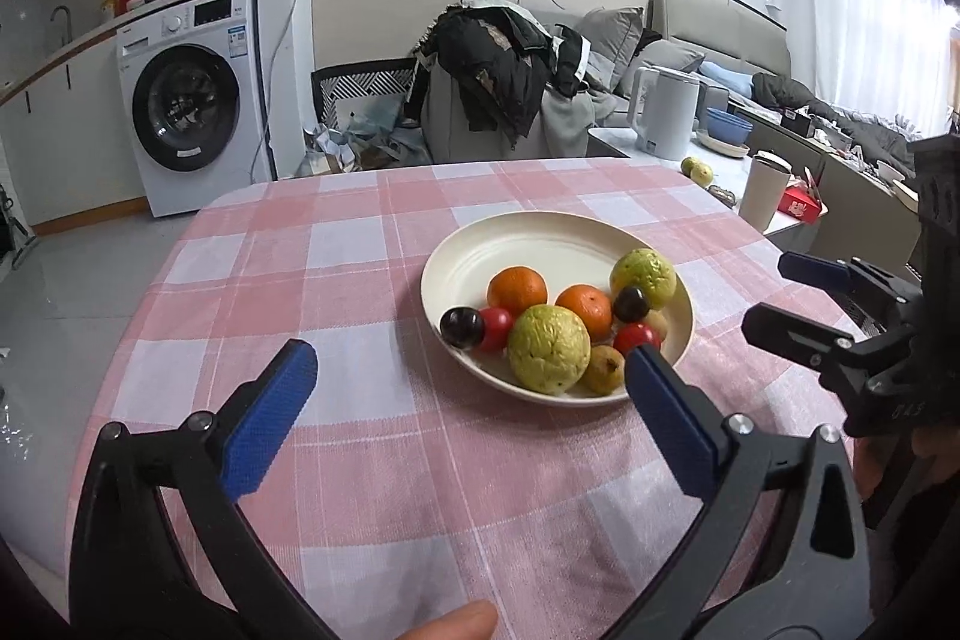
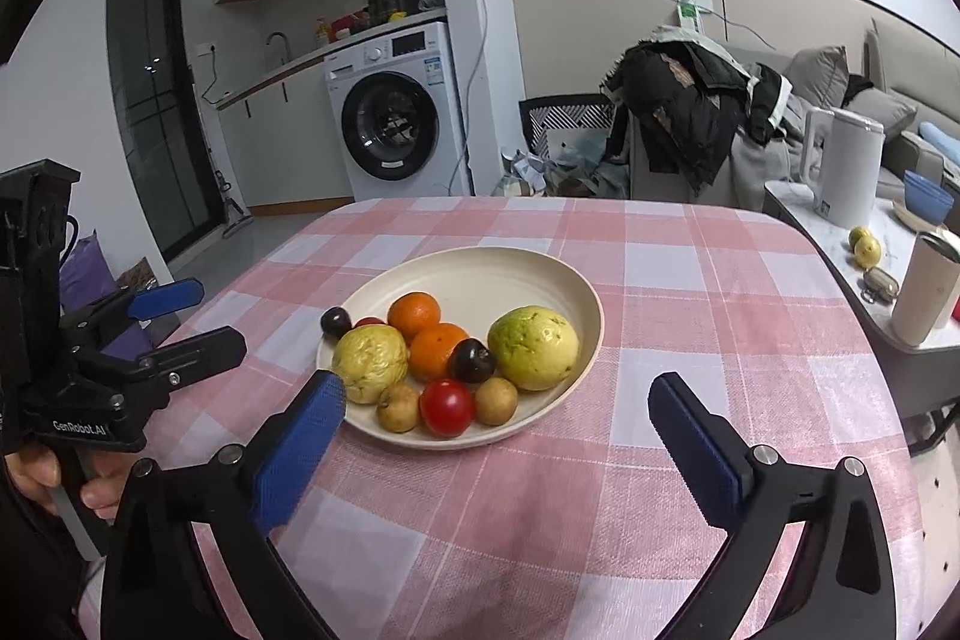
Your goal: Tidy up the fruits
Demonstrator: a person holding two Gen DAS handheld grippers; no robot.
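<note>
I hold my left gripper (image 1: 471,388) and right gripper (image 2: 498,412) wide and empty before the plate (image 2: 480,268), where all the fruits (image 2: 444,358) sit gathered.

A washer (image 2: 399,112) stands far left under a counter. Clothes (image 2: 690,112) lie heaped on a chair beyond the worktop. Far right, a side table carries a white kettle (image 2: 849,166), blue bowls (image 2: 927,196) and a cup (image 2: 927,289).

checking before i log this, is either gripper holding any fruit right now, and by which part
Nothing is held. The left gripper and right gripper are both open and empty, short of the plate.
</note>
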